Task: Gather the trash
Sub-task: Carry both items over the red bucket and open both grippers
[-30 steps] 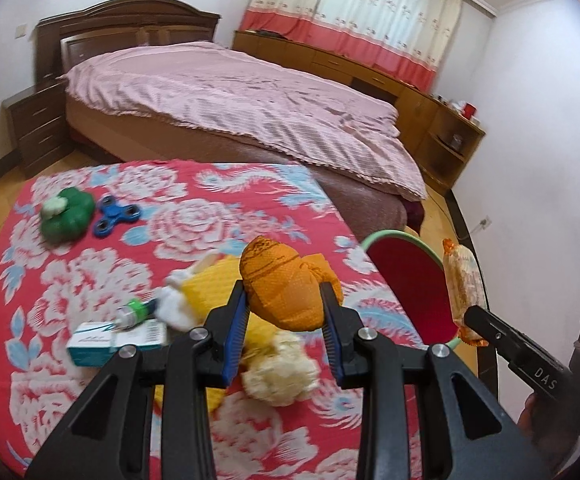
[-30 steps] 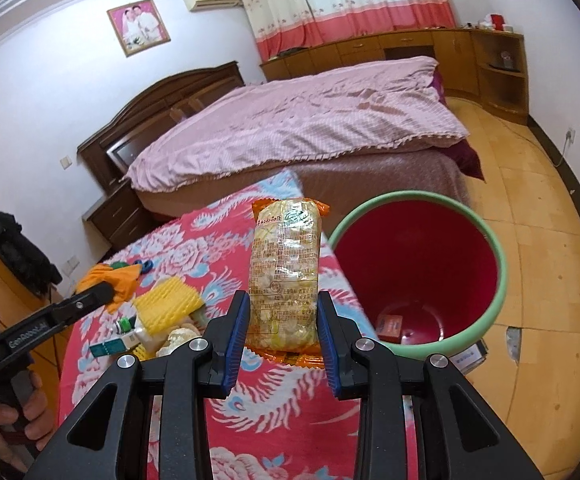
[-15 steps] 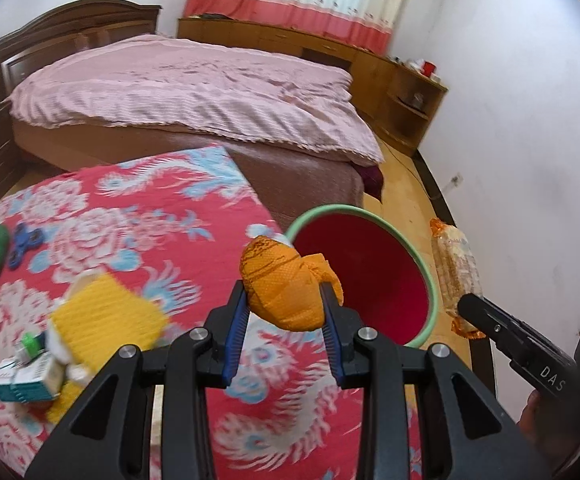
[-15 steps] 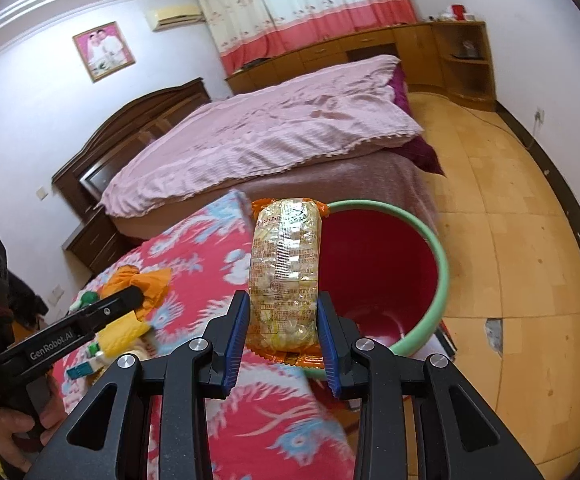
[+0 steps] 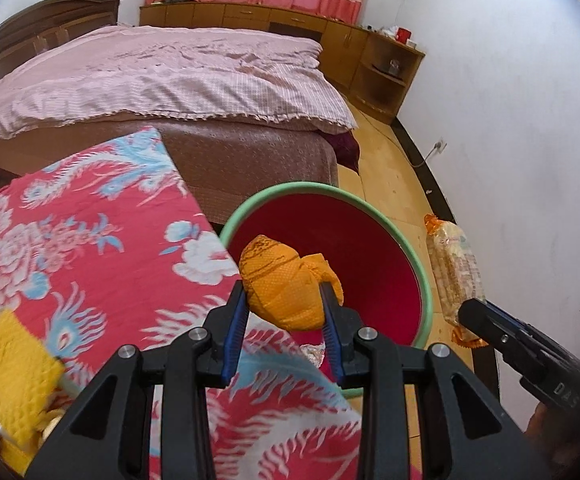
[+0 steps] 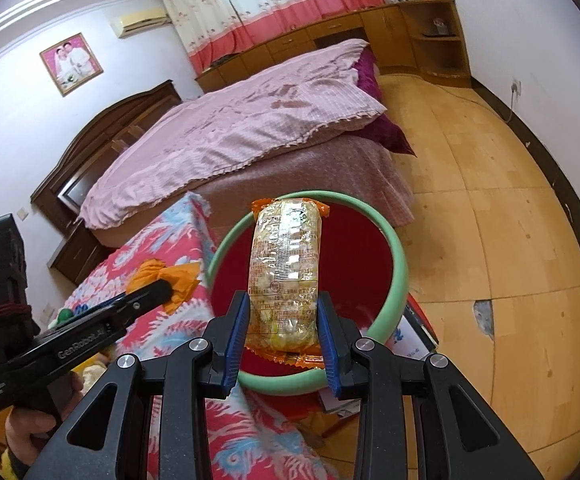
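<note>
Over the red bin [image 5: 423, 288] beside the table's right edge, my left gripper [image 5: 284, 312] is clamped on an orange crumpled wrapper [image 5: 286, 284], and my right gripper [image 6: 282, 334] is clamped on a snack packet [image 6: 286, 268]; neither is dropped yet. Down inside the bin I can't make out any contents, while a yellow sponge-like piece [image 5: 10, 368] and other bits wait on the floral tablecloth [image 5: 90, 248] at near left.

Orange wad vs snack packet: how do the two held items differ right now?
The orange wad is opaque crumpled material bunched into a lump; the snack packet is a long clear wrapper with printed text and orange crimped ends. The left gripper clamps the wad; the right gripper clamps the packet near its lower end, standing upright. Shared: both are pinched between blue pads, in the air by the green-rimmed red bin.
</note>
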Demonstrator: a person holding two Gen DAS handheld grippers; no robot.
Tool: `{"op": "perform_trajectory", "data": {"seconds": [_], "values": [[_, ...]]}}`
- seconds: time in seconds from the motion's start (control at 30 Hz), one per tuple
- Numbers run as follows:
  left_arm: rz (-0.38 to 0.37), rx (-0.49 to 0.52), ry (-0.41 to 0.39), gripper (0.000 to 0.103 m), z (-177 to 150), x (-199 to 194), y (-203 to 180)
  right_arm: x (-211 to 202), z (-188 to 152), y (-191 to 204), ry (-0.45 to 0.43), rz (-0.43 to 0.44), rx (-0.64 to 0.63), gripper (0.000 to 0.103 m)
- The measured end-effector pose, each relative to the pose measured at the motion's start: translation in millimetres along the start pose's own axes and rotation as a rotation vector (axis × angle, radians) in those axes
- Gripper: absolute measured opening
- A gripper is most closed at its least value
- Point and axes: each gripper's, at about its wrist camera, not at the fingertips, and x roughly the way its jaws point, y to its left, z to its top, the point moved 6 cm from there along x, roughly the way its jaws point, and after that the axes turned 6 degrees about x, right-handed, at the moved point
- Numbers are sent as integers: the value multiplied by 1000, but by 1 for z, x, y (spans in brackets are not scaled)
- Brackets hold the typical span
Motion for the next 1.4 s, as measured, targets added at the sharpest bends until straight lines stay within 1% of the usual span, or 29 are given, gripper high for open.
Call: {"op": "perform_trajectory", "data": {"seconds": [0.13, 0.2, 0.23, 0.3, 0.33, 0.47, 0.6, 0.8, 1.03, 1.17, 1.4], "values": [[8, 14, 12, 35, 4, 15, -5, 6, 0, -8, 11, -7, 12, 34], [12, 18, 17, 41, 5, 20, -6, 9, 0, -10, 16, -11, 16, 34], [14, 18, 18, 42, 6, 21, -6, 11, 0, -12, 19, -13, 19, 34], [14, 18, 20, 48, 6, 24, -6, 13, 1, -16, 24, -14, 24, 34], [17, 19, 19, 49, 7, 25, -5, 14, 0, -16, 26, -15, 26, 34], [36, 19, 20, 50, 6, 26, -3, 21, 0, -19, 39, -16, 33, 34], [42, -3, 19, 50, 4, 23, 3, 28, -1, -18, 54, -13, 28, 34], [55, -38, 13, 50, -2, 13, 13, 42, -1, -13, 79, -7, 14, 36], [67, -65, 1, 50, -8, -5, 22, 54, -3, -10, 88, -23, 14, 38], [78, -73, -12, 50, -12, -20, 27, 51, -3, -9, 83, -11, 32, 38], [108, -120, -37, 50, -21, -48, 46, 36, -4, 10, 77, 24, 29, 44]]}}
